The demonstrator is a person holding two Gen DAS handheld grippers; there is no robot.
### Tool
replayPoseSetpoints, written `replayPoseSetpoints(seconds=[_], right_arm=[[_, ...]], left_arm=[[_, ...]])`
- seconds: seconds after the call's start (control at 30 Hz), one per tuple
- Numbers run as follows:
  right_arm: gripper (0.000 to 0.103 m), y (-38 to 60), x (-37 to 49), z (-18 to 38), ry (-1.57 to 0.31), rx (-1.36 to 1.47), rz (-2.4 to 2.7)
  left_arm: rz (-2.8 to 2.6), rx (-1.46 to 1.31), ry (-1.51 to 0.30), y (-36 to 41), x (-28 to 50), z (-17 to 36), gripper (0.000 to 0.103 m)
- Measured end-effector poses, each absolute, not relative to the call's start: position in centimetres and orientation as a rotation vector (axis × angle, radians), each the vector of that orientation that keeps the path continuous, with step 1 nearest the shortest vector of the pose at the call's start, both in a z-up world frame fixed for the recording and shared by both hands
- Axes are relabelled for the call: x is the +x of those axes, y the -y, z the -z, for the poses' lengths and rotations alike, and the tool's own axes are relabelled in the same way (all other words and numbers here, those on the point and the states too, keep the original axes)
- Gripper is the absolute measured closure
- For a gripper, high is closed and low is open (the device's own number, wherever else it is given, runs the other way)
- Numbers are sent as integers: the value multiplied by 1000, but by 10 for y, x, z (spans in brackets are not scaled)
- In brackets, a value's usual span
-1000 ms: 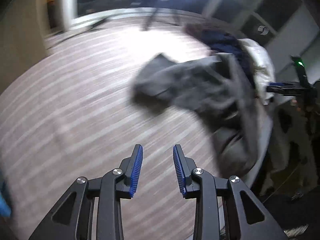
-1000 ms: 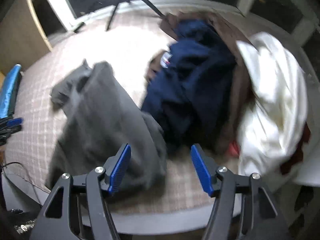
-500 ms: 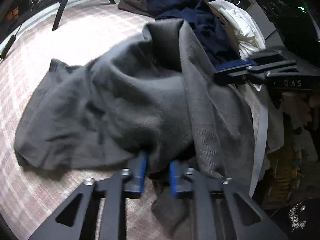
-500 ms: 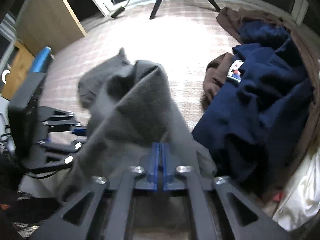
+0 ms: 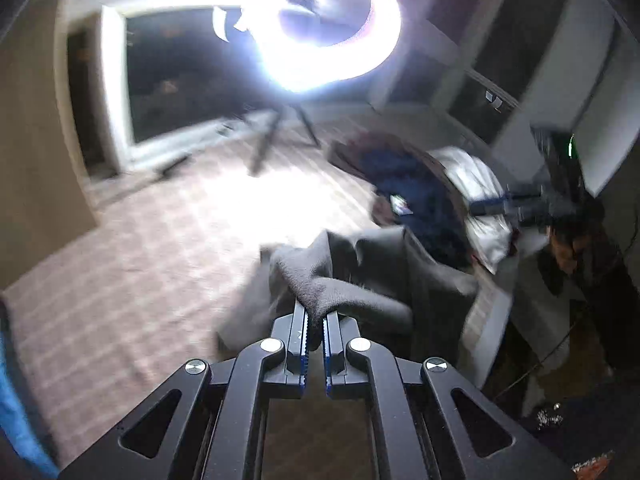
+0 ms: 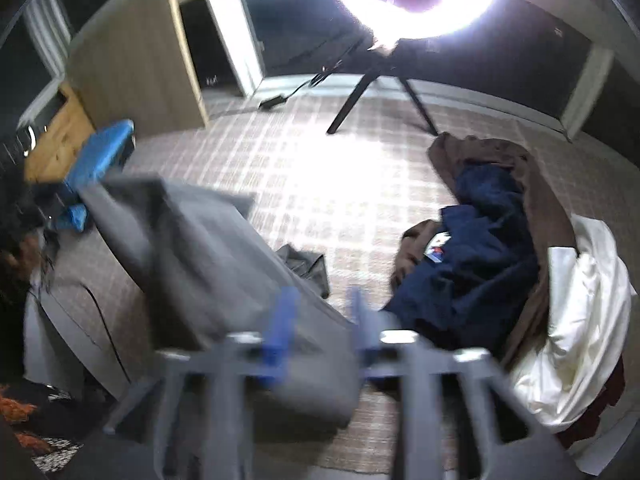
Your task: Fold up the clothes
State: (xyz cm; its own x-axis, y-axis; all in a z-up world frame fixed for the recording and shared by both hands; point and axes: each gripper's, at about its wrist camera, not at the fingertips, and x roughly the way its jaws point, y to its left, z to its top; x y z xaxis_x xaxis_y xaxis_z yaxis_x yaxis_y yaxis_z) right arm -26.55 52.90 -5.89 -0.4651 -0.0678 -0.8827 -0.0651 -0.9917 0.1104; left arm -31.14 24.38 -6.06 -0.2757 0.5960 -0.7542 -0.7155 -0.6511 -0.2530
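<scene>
The left gripper [image 5: 315, 330] pinches the grey shirt [image 5: 352, 280]. The right gripper [image 6: 320, 332] is opening, cloth loose between. With one weak hold, the shirt could slip and bunch up.

A fold of the grey garment [image 5: 360, 280] sits between my left gripper [image 5: 315, 328] pads, the rest hanging ahead over the table [image 5: 160, 248]. Beyond it to the right lies the clothes pile [image 6: 500, 264], with my right gripper [image 6: 320, 332] nearer me. A tripod [image 6: 376, 88] stands far behind.
</scene>
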Motion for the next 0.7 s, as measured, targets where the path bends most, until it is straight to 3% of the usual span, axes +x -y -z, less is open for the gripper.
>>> replayPoseSetpoints(seconds=[0.13,0.3,0.47,0.53,0.67,0.7], right_arm=[[50,-459,-271,82,93,1609,2535],[49,-376,-263,94,235,1541,2367],[45,-306,-285,125,233,1562,2376],[45,-281,-293,138,108,1575,2454],[45,-250,-301,173,-402,1639,2597],[49,-247,-303,182,-502,1670,2592]], left_arm=[[-2100,-1087,-74,-205,-320,37,99],[-2209,-1055,-62,-163,-326,15,99],[-2233,-1090,-87,-145,-337,25,99],[-2245,-1115,-92,-138,-343,33,99],[-2212,-1148,-31,-113,-346,43,99],[-2209,-1151,-32,-107,-346,44,99]])
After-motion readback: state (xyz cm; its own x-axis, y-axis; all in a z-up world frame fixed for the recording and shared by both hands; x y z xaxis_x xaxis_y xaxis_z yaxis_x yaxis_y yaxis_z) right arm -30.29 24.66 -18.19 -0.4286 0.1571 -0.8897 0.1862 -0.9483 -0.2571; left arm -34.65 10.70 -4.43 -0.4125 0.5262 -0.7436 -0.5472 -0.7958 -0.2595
